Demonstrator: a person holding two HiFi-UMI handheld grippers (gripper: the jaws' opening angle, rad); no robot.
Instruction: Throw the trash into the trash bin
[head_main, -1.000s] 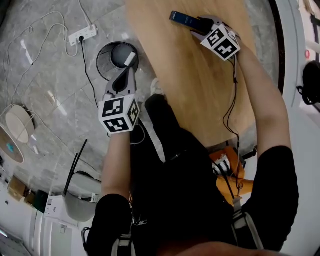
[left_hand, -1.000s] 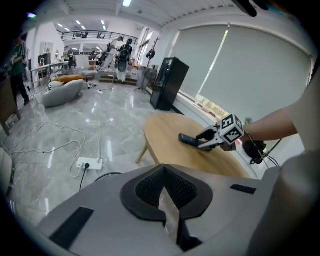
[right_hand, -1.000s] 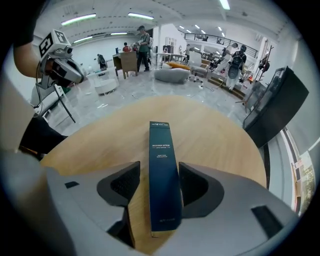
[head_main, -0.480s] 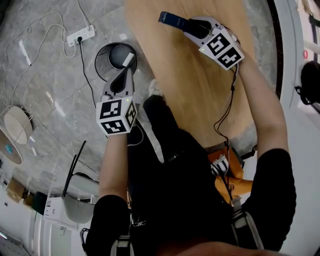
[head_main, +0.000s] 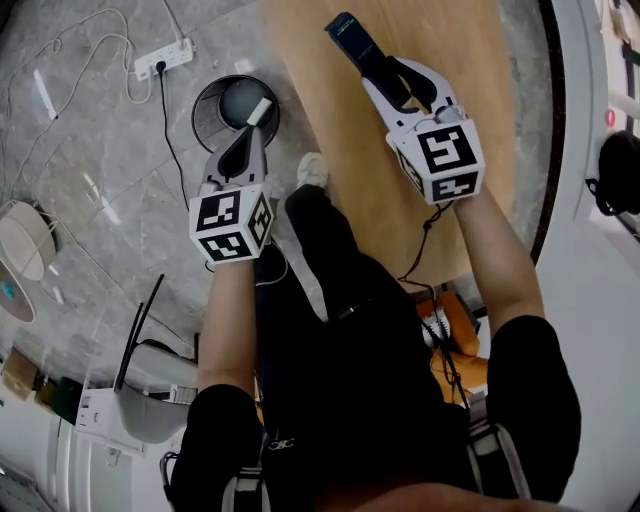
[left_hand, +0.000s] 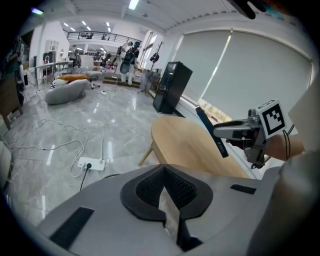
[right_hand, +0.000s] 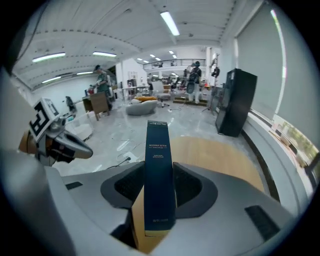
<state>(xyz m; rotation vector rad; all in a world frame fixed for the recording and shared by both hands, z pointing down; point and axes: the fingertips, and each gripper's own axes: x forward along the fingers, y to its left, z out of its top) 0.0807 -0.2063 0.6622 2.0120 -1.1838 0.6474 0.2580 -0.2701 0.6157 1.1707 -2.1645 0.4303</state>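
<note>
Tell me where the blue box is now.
In the head view the box is at upper centre, held by the right gripper above the table, right of the bin.

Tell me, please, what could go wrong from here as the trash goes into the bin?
The right gripper, whose jaws have just been closing, grips the dark blue box at one end only; the long free end could swing or slip during the carry. The white scrap in the left gripper hangs near the trash bin's rim, so it may flutter onto the floor.
</note>
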